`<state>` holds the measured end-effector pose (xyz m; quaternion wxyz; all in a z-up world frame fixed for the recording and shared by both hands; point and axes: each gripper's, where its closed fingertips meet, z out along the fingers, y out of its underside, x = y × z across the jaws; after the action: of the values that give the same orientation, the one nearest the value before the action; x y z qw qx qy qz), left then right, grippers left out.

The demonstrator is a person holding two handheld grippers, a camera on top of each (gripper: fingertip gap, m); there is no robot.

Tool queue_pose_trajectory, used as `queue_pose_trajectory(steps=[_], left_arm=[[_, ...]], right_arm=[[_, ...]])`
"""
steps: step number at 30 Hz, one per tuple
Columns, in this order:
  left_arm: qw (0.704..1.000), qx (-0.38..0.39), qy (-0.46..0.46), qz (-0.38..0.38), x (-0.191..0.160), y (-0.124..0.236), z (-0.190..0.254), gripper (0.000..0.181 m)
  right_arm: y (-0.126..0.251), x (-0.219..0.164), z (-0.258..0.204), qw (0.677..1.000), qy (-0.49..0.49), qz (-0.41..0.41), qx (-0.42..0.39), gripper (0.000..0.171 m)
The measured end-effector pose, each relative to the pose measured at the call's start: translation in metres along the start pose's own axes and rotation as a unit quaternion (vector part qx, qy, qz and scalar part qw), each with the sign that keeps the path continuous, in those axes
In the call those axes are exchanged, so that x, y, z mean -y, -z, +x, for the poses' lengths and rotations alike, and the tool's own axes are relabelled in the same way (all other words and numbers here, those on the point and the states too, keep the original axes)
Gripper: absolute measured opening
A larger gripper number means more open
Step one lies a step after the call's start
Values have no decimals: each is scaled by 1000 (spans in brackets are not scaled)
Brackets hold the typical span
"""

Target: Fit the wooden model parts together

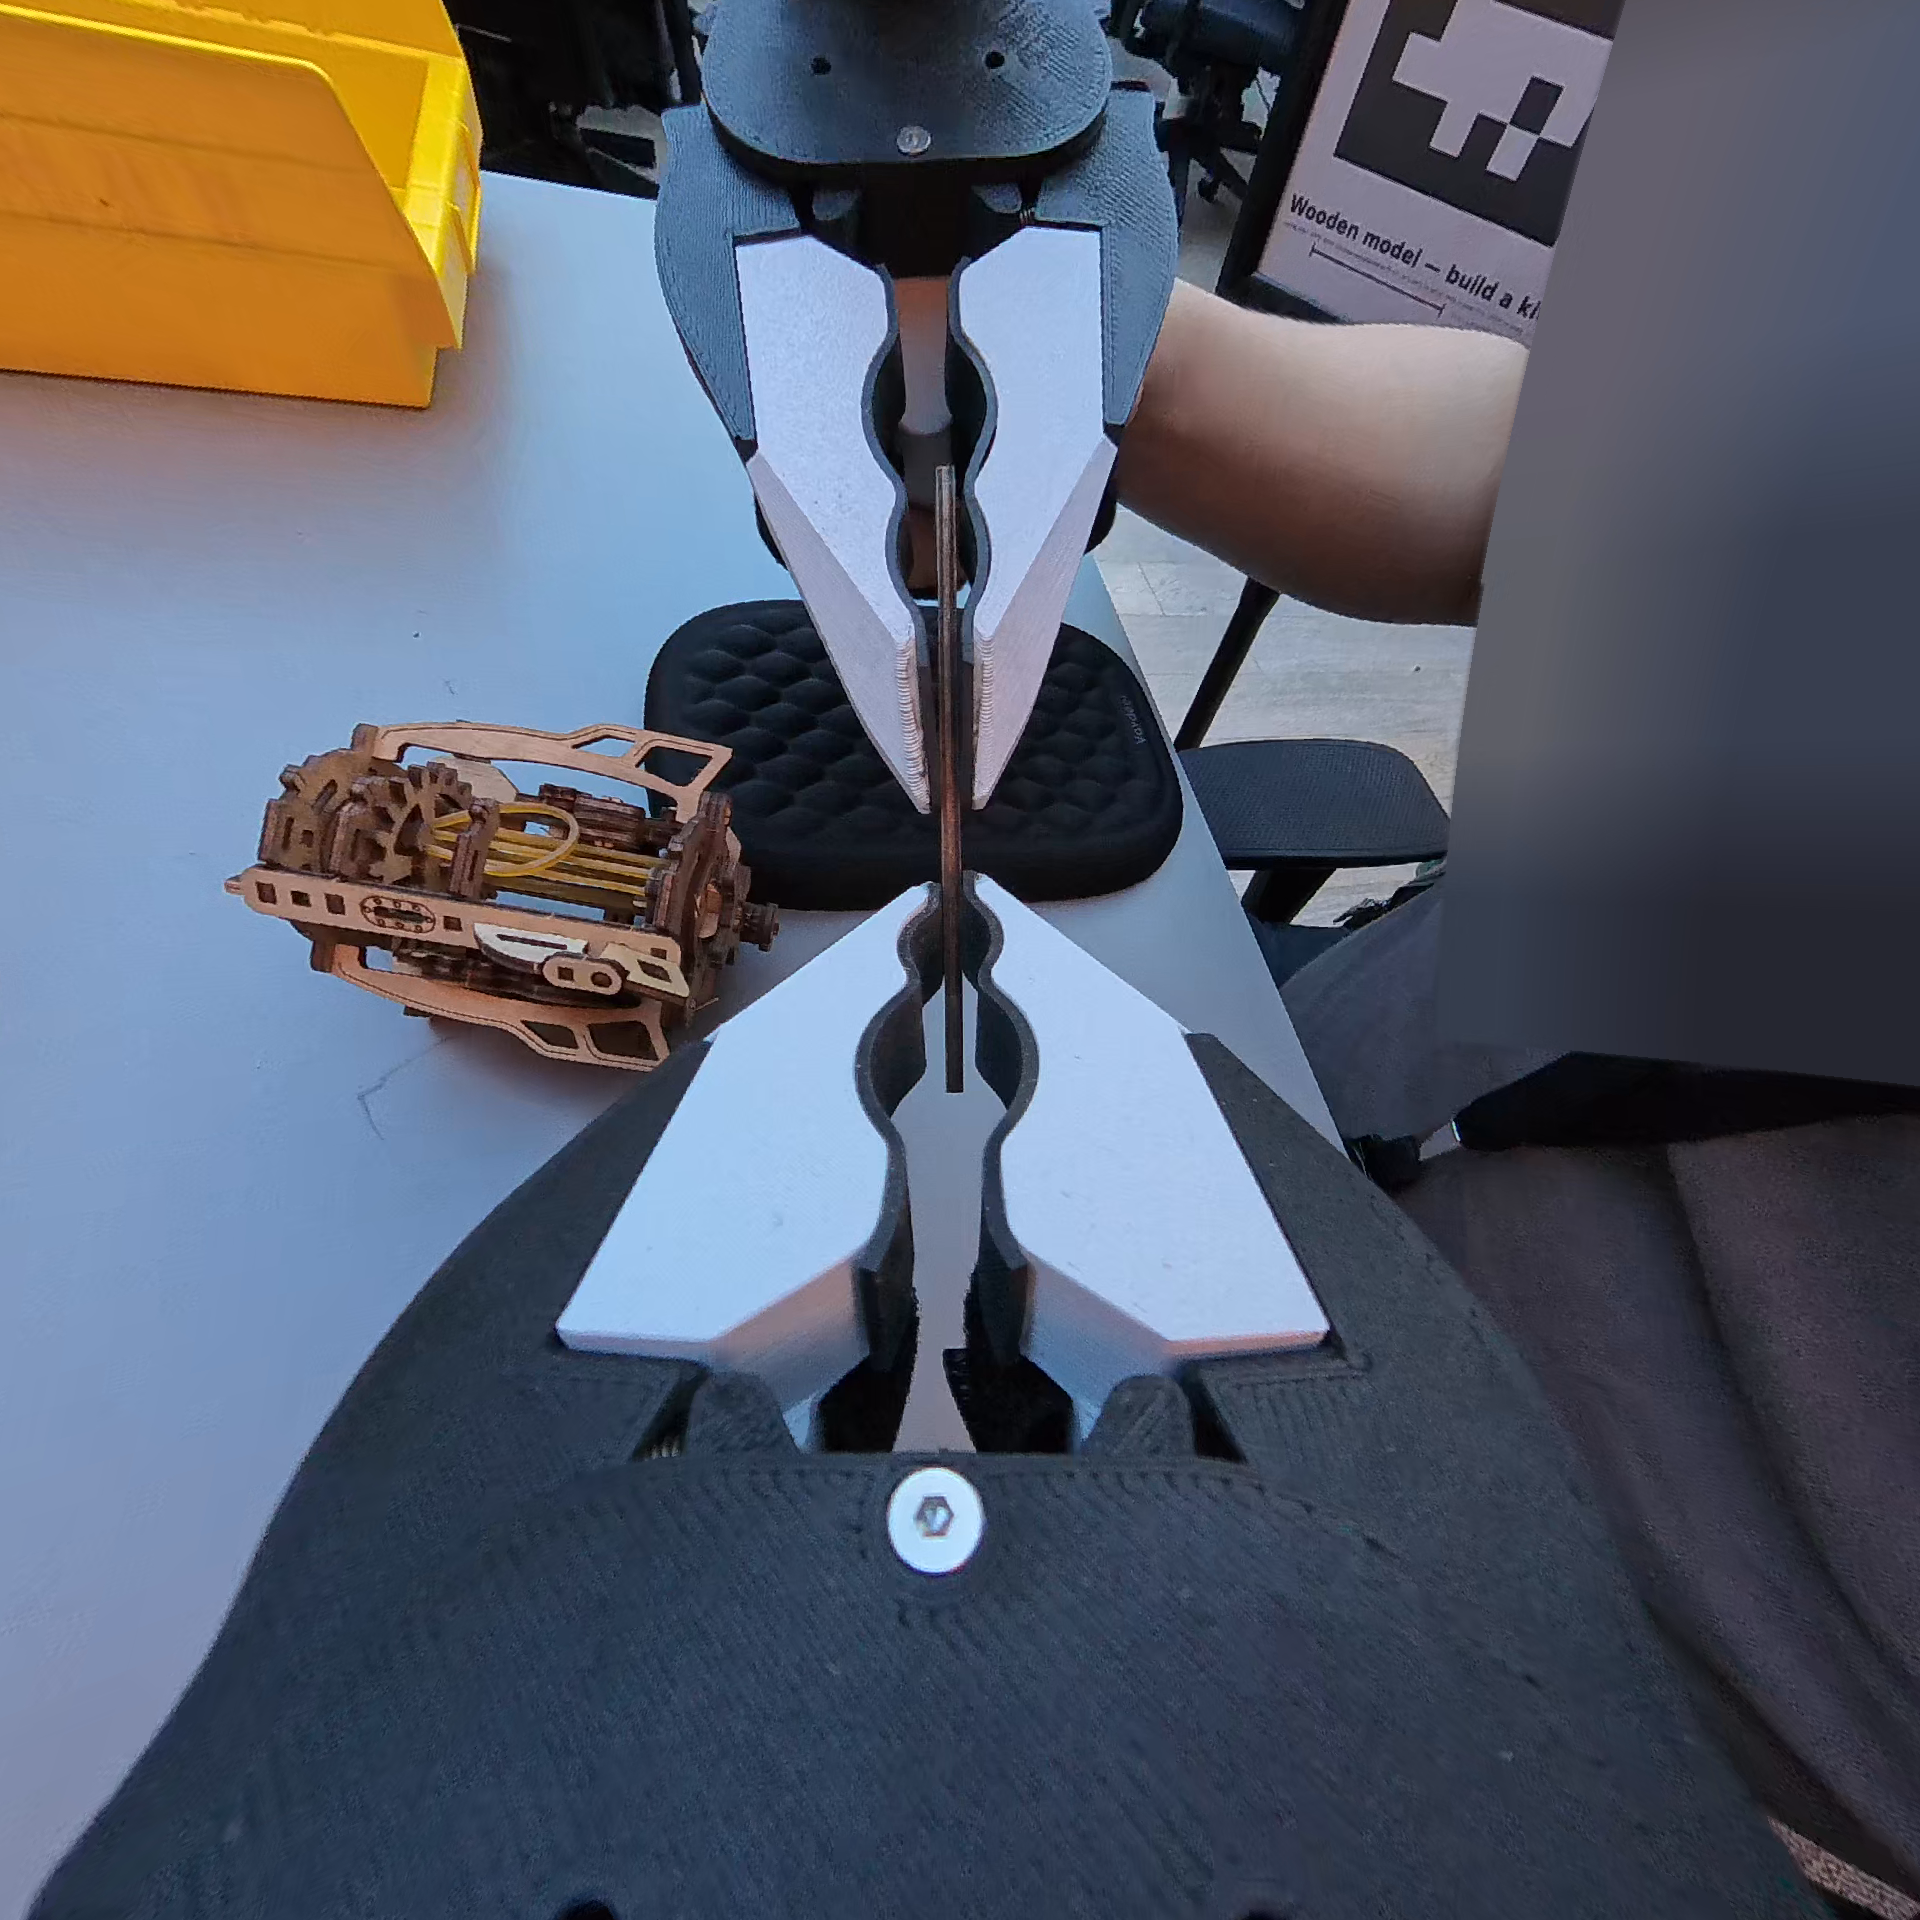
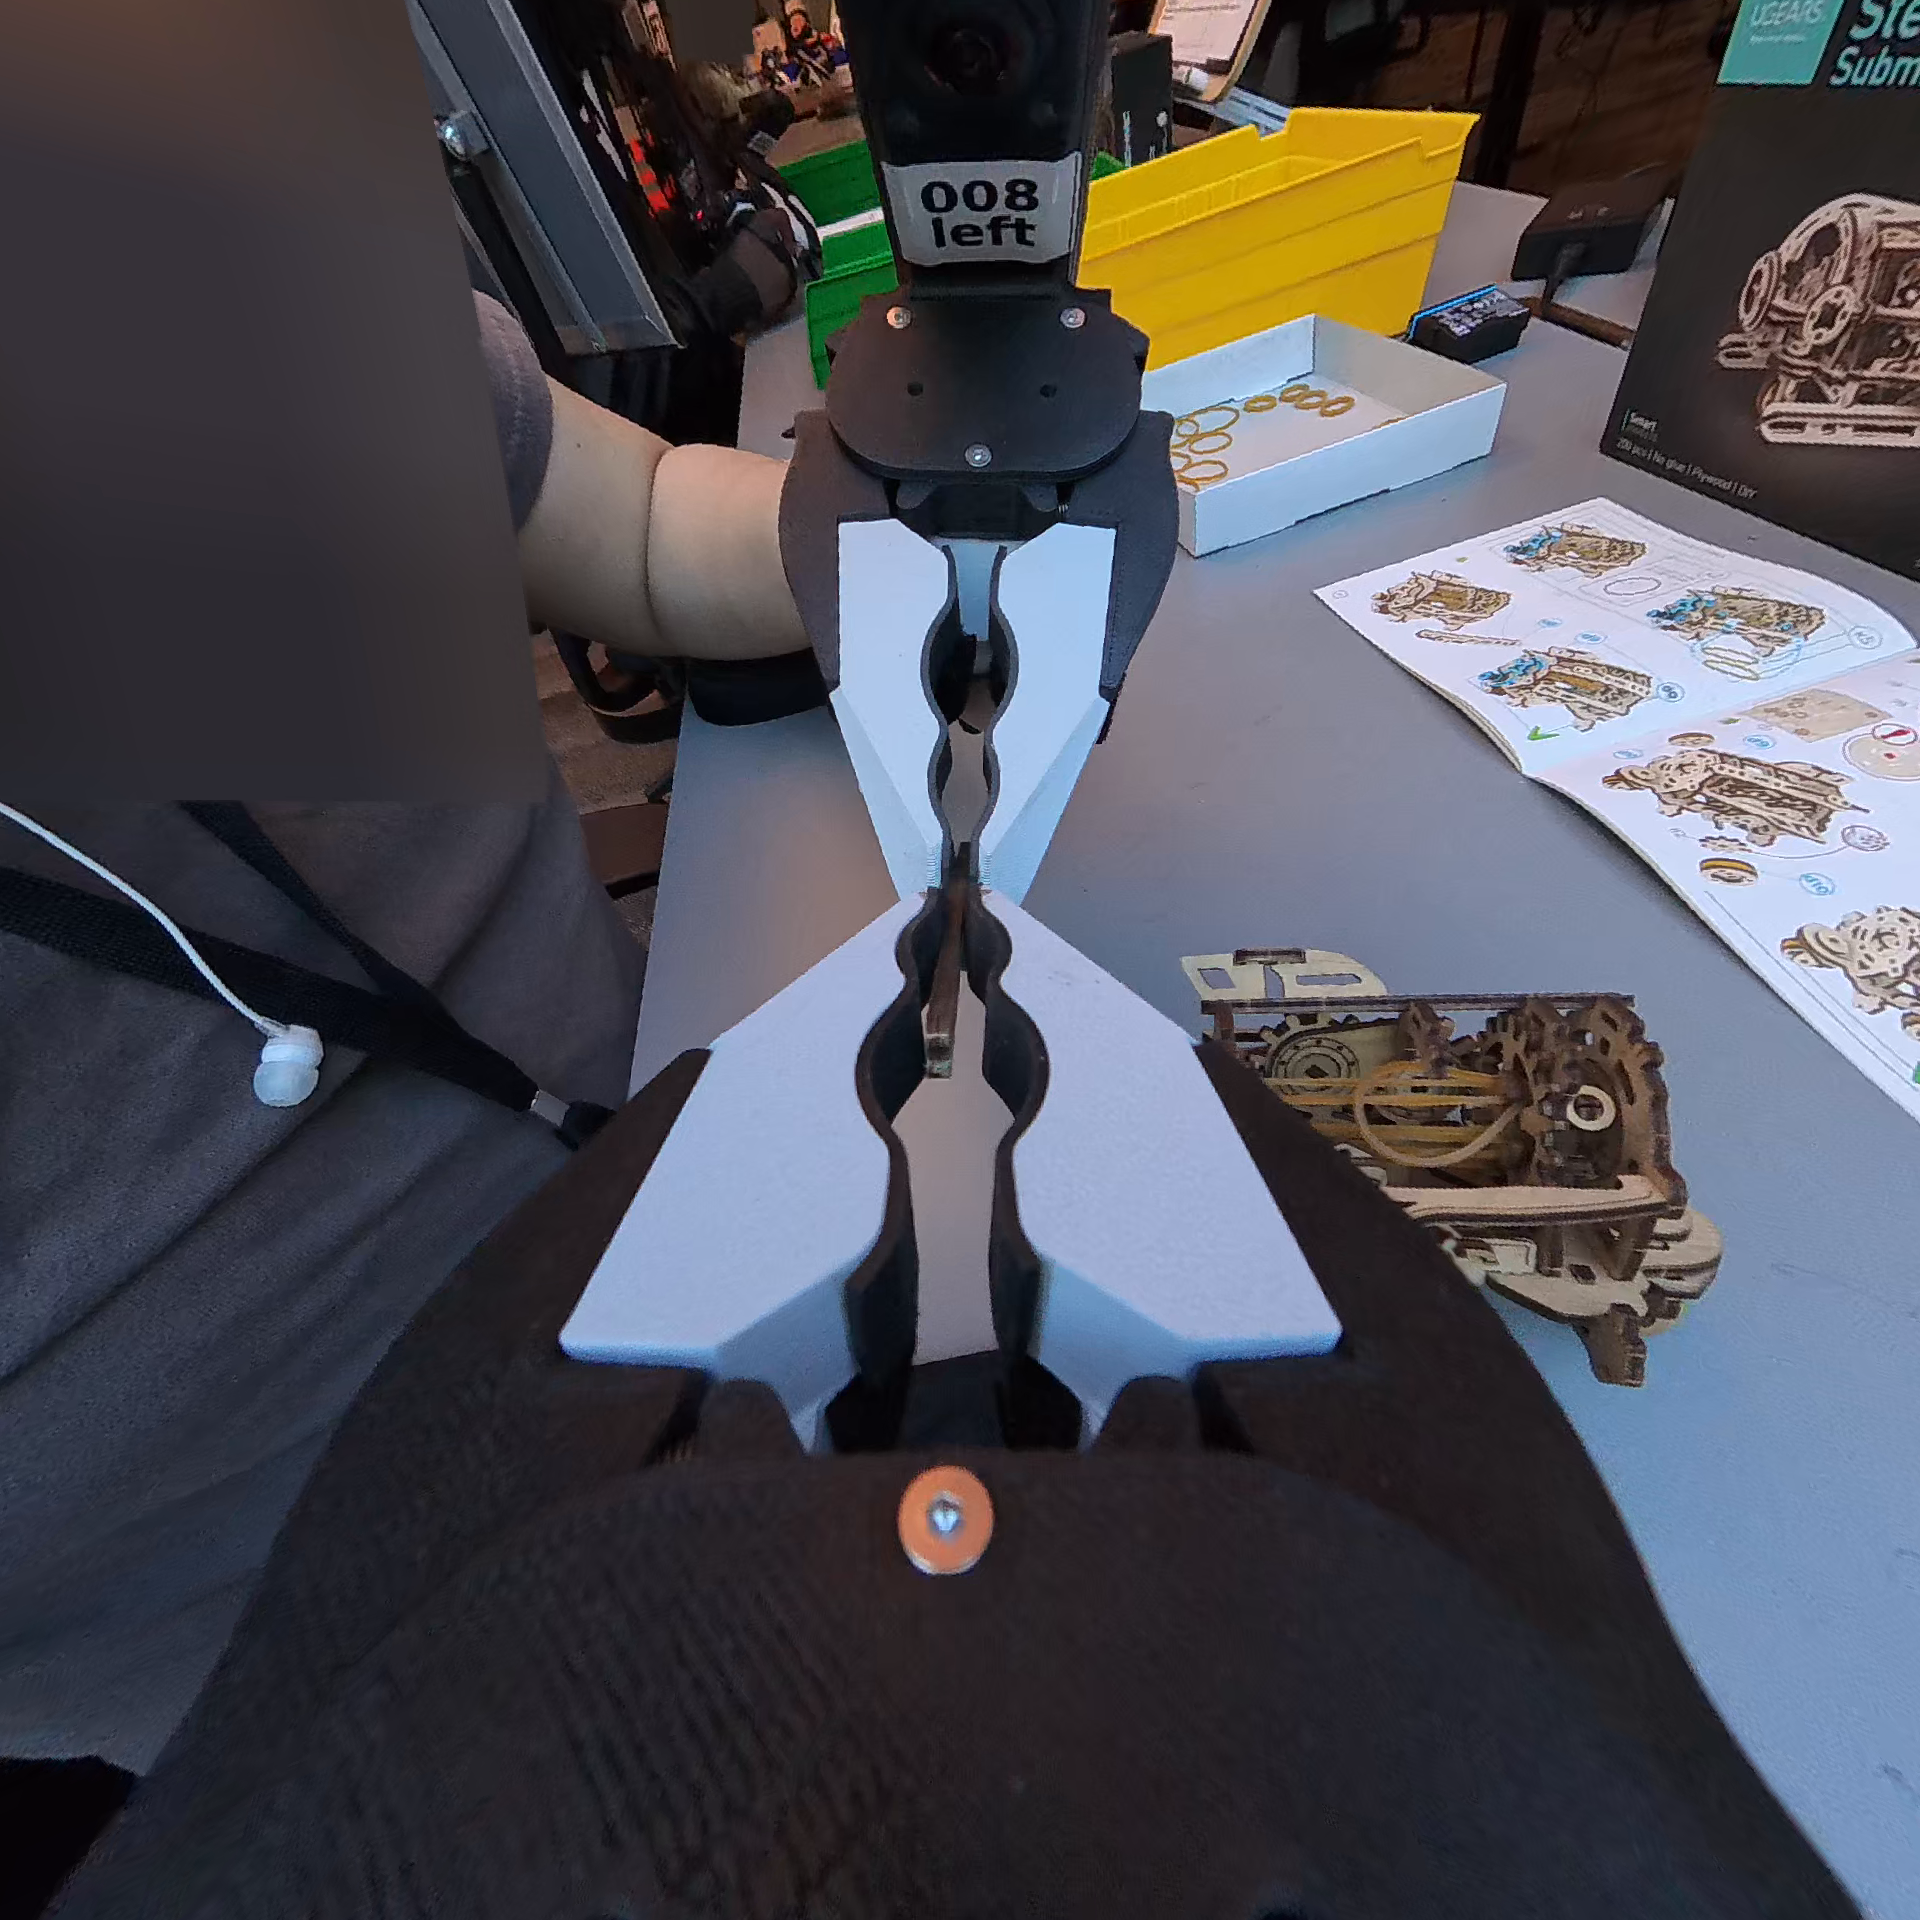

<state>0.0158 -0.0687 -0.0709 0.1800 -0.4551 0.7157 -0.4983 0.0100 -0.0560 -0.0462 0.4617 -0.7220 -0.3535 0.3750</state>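
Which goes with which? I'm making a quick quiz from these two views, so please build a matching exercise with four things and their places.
Things:
1. thin wooden piece
2. wooden model
3. rubber bands
4. instruction booklet

Places:
A. open on the table
B. in the white tray
C. clamped between both grippers, the left gripper and the right gripper, above the table
D. resting on the table, untouched

Pairs: 1-C, 2-D, 3-B, 4-A

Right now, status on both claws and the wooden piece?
Left claw and right claw both shut on thin wooden piece, tip to tip above table. Assembled wooden model untouched alongside. Nothing in the way.
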Motion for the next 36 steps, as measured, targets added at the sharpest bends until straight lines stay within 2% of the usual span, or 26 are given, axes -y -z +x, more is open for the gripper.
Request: queue_pose_trajectory(steps=[22, 25, 26, 27, 28, 32, 36], left_arm=[[1000, -4, -10, -7, -3, -5, 5, 0], [999, -6, -36, 16, 2, -5, 9, 1], [998, 16, -52, 24, 5, -2, 4, 15], [996, 43, -72, 19, 5, 1, -3, 40], [994, 58, -95, 2, 3, 5, -8, 50], [977, 77, -186, -70, 6, 11, -33, 51], [967, 49, -197, -154, 9, 0, -56, 50]], right_arm=[[-1, -9, -5, 999, 29, -24, -6, 1], [2, -6, -9, 999, 49, -15, -5, 1], [5, -4, -9, 998, 53, -10, -11, 1], [11, -3, -8, 998, 55, -7, -21, 1], [20, -1, -7, 998, 56, 0, -34, 1], [67, 8, 10, 991, 50, 44, -114, 0], [87, 4, 33, 985, 43, 22, -167, 0]])
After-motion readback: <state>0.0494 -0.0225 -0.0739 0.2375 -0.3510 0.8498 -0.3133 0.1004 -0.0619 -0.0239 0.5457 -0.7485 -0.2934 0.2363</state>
